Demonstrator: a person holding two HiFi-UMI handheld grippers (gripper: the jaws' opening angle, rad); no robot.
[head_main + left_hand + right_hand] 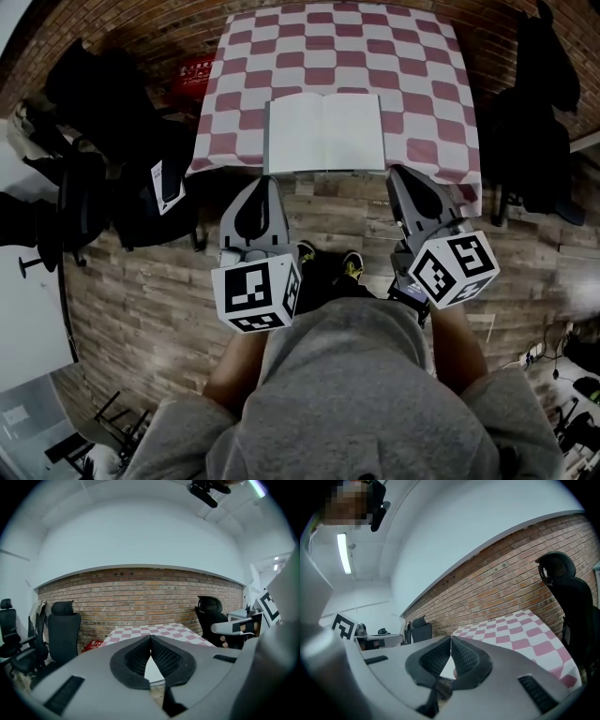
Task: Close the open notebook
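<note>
An open notebook (325,132) with blank white pages lies flat at the near edge of a table with a red-and-white checked cloth (422,84). My left gripper (269,182) is held just short of the table edge, below the notebook's left corner, with its jaws shut and nothing in them. My right gripper (397,172) hovers at the table edge by the notebook's right corner, also shut and empty. In the left gripper view the shut jaws (151,637) point over the table, and a strip of white page (153,670) shows under them. The right gripper view shows its jaws (451,637) closed too.
Black office chairs stand left (103,141) and right (539,103) of the table. A red box (195,70) lies on the floor by the table's left side. A brick wall (140,597) runs behind the table. The person's shoes (328,262) rest on the plank floor.
</note>
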